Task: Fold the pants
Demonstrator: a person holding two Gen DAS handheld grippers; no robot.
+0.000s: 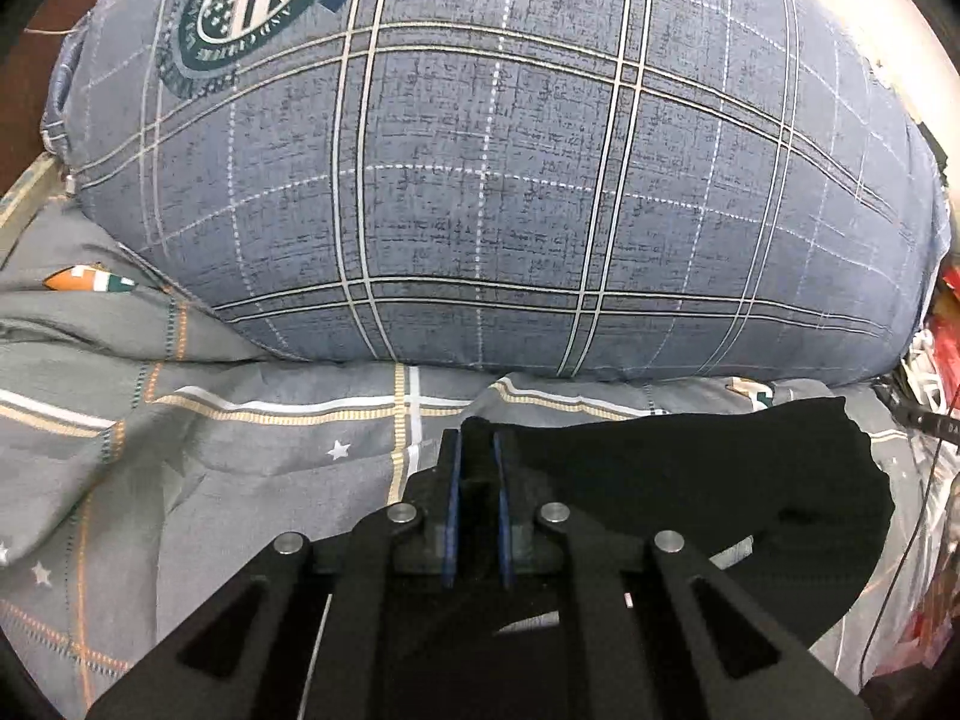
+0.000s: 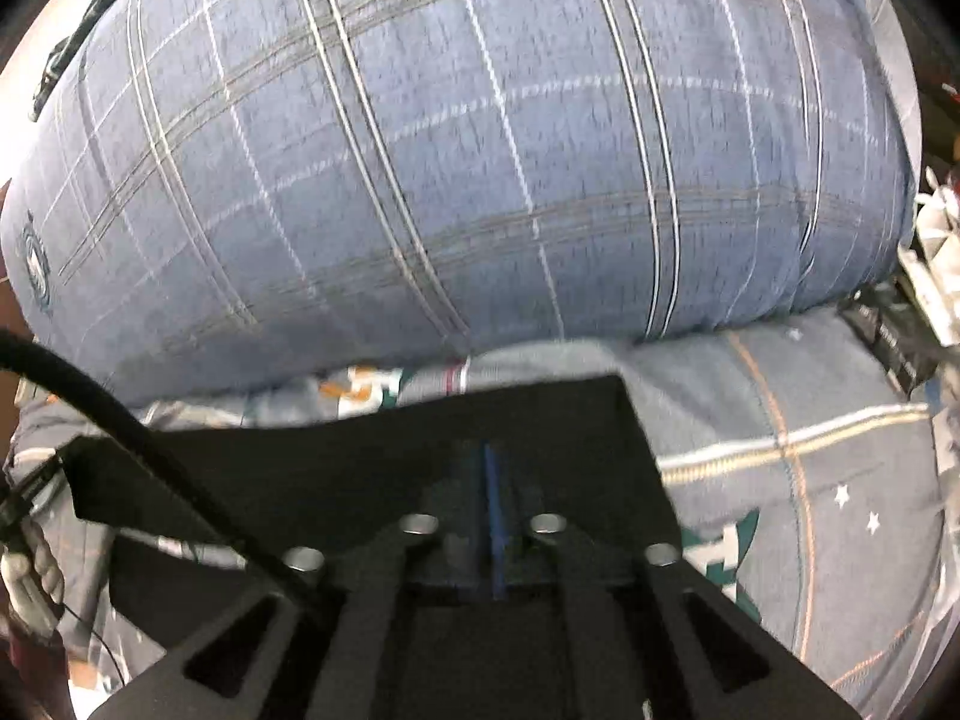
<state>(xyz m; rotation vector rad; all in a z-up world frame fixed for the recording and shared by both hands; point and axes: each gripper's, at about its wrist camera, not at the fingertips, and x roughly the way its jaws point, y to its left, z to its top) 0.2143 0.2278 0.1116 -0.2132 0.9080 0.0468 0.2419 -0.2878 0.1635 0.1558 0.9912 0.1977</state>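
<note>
I have both grippers, left gripper (image 1: 478, 450) and right gripper (image 2: 493, 468), clamped on the black pants (image 1: 690, 480) just below the plaid pillow (image 1: 510, 150), over the grey bedsheet (image 1: 210, 450).

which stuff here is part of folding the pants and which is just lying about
Part of the job:
black pants
left gripper, shut on the pants
right gripper, shut on the pants

Just lying about:
blue plaid pillow
grey bedsheet
clutter at the bedside
</note>
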